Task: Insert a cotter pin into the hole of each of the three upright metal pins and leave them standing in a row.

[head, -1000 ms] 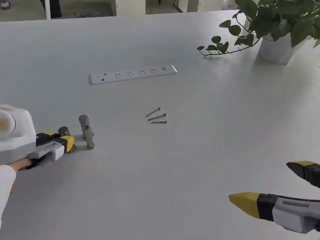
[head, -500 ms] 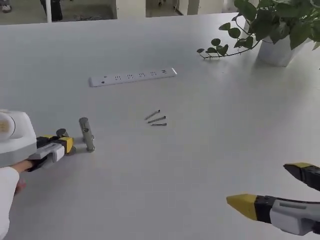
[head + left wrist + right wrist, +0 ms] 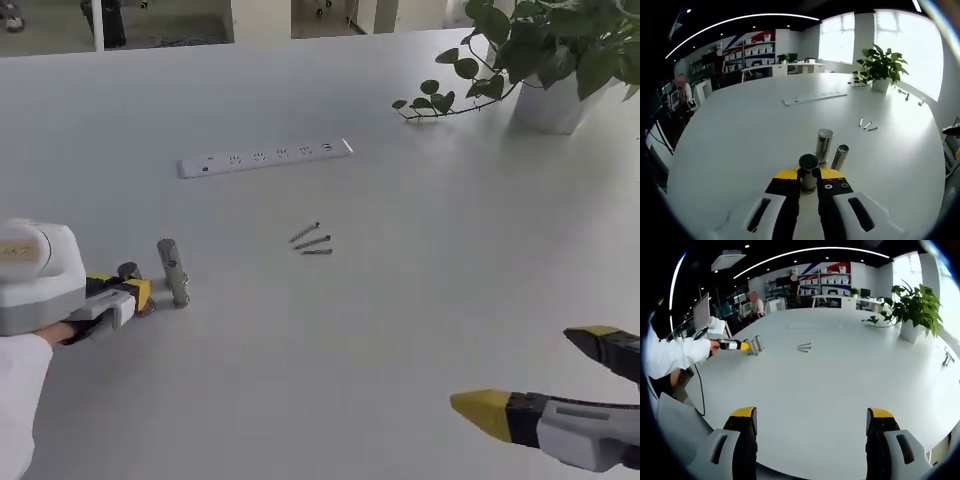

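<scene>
- The job looks to be at its setting-up step. The left gripper (image 3: 809,175) has its yellow-tipped jaws closed on a short grey metal pin (image 3: 808,162). It holds the pin upright on the white table (image 3: 400,320), just beside two other upright steel pins (image 3: 824,145) that stand close together.
- None of the cotter pins has been fitted. The three thin cotter pins (image 3: 312,240) lie loose in a small cluster nearer the middle of the table, well apart from the steel pins.
- Next, I would judge, the held pin should be released so that it stands in line with its neighbours. One gripper would then steady a pin while the other fetches a cotter pin.
- A thin pin lying flat calls for a fine pinch at the very tips, and any nudge could topple the uprights.
- The left gripper sits low and nearly level at the left side of the table, with a white sleeve behind it and its jaws pointing toward the pins.
- The right gripper (image 3: 535,375) hovers at the near right, well apart from everything, with its jaws spread wide and nothing between them.
- A long white power strip (image 3: 265,157) and a potted green plant (image 3: 560,50) sit farther back, clear of the work.
</scene>
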Demonstrator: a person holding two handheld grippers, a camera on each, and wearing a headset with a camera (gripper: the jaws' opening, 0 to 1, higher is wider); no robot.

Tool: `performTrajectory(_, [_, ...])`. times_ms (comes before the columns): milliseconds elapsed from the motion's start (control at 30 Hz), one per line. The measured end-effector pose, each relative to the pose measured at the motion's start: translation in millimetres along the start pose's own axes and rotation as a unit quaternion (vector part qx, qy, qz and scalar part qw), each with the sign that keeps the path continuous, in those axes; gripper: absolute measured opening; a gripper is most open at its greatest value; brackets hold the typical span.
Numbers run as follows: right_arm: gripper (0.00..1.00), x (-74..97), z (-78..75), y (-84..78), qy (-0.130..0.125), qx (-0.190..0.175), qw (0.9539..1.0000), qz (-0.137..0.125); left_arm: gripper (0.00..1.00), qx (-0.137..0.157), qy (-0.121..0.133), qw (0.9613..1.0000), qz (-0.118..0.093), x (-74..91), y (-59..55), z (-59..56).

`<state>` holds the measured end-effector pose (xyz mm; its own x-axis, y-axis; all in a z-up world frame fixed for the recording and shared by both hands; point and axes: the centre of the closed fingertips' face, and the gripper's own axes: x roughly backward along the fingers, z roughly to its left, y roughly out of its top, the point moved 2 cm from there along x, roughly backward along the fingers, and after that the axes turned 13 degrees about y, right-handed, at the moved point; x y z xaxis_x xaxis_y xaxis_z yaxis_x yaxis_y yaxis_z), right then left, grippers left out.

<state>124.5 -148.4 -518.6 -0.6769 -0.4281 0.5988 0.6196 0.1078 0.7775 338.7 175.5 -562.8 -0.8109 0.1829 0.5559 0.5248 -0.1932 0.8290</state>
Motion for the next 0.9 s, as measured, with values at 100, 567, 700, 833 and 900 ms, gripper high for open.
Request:
performTrajectory(100, [0.89,0.3,0.4,-0.2,0.001,-0.001,1.0,-0.002,0.1,-0.001,0.008,1.0,0.0,1.8,-0.9,3.3])
performTrajectory(567, [0.89,1.6,-5.6,-1.4,-0.009,-0.001,0.9999,-0.012,0.1,0.002,0.017,0.9996,-0.021,39.3,9.8,8.0])
performTrajectory(700, [0.9,2.5,-5.9,1.1,-0.011,-0.002,0.9997,-0.021,0.1,-0.008,0.01,0.9989,-0.044,58.8,19.6,1.2])
performTrajectory(833, [0.91,3.7,-6.0,2.8,-0.013,-0.01,0.9994,-0.03,0.1,-0.029,-0.004,0.9978,-0.059,73.5,27.3,-6.4])
performTrajectory(900, [0.91,3.9,-5.9,2.7,-0.013,-0.013,0.9994,-0.031,0.1,-0.037,-0.012,0.997,-0.067,80.2,31.4,-10.2])
